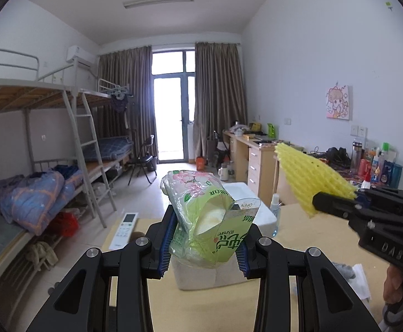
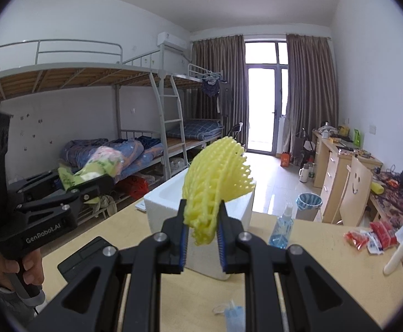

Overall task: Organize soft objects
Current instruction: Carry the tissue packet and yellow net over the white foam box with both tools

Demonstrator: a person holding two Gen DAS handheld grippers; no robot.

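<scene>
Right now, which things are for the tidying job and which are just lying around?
For the job:
- tissue pack in left gripper
- yellow foam net in right gripper
- white foam box

Lying about:
- spray bottle
- remote control
- red snack packets

Dormitory room; bunk beds (image 2: pixel 91 88), desks (image 1: pixel 252 157), curtained balcony door (image 2: pixel 266 102).

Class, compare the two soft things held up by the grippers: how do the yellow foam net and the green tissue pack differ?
The yellow foam net is an open lattice, plain in colour; the green tissue pack is a printed plastic wrapper with flowers and lettering. The net fans out wide above the right gripper; the pack is crumpled and tilted in the left gripper. Both are clamped between blue pads, above the white foam box.
</scene>
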